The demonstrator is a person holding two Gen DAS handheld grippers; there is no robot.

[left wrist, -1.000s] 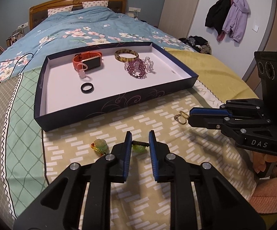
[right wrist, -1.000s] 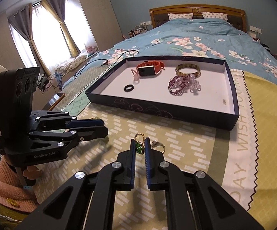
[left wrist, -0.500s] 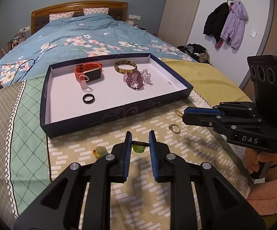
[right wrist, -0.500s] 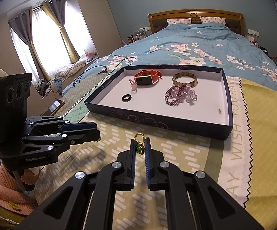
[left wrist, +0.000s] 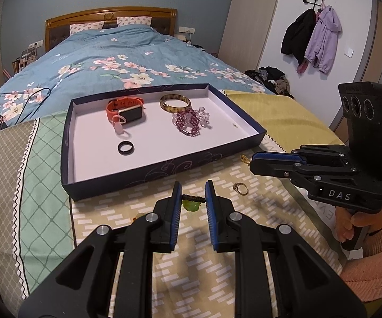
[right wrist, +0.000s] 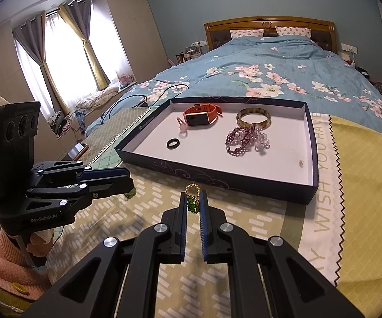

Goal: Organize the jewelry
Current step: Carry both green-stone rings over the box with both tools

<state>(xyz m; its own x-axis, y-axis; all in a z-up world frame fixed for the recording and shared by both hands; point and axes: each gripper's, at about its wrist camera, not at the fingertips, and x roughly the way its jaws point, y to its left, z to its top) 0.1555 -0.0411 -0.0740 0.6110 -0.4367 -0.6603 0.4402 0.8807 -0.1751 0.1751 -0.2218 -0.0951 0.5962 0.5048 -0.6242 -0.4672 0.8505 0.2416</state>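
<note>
Left wrist: left gripper (left wrist: 193, 198) pinches green pendant cord (left wrist: 192, 198) | right gripper (right wrist: 193, 203) pinches gold-green charm (right wrist: 191, 204) | tray (left wrist: 148, 176) ahead

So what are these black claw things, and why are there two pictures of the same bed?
Those are hand-held grippers, not a robot: a person squeezes one in each hand, and each carries a camera looking along its own fingers. One picture comes from the left gripper, the other from the right gripper, so each also sees the other from the side. On the bed lies a tray holding a watch, a bangle, bead bracelets and a black ring. The left gripper pinches a dark cord with a green pendant; the right is shut on a gold chain with green beads. A small ring waits on the blanket.
</note>
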